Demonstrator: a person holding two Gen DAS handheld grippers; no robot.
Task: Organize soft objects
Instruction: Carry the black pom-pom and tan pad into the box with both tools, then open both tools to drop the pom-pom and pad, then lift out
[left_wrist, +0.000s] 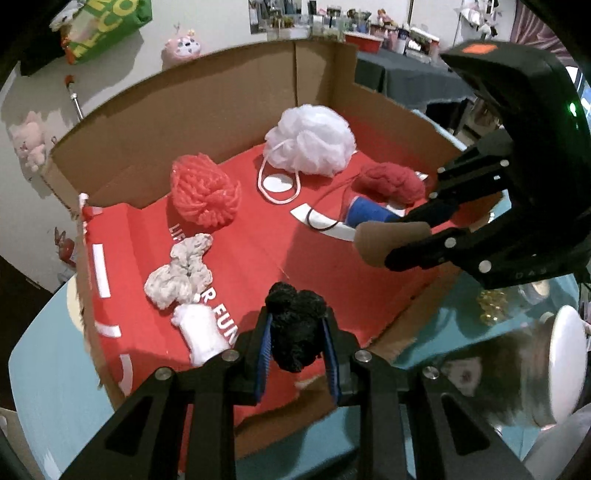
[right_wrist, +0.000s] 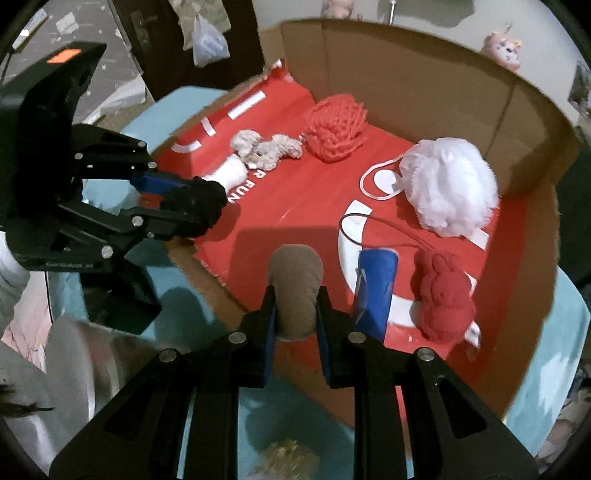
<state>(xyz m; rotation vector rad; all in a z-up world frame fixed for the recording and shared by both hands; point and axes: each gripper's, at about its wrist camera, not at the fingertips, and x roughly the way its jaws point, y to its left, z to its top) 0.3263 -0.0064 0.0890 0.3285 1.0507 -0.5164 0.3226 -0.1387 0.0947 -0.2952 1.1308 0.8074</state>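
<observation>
Cluttered room, blue table: the left gripper (left_wrist: 297, 345) pinches a black pompom (left_wrist: 295, 325) and the right gripper (right_wrist: 295, 314) pinches a tan roll (right_wrist: 295, 291), both over the near edge of the cardboard box (right_wrist: 424, 85). Six soft things already lie inside, including a white sponge (right_wrist: 450, 184); these two look to be the last.

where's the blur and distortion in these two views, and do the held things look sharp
Left wrist view: fisheye bends the cardboard box walls; lower right corner smeared; black scrunchie sharp. Right wrist view: lower left blurred; tan soft roll fairly sharp, casting a shadow on the red liner.
</observation>
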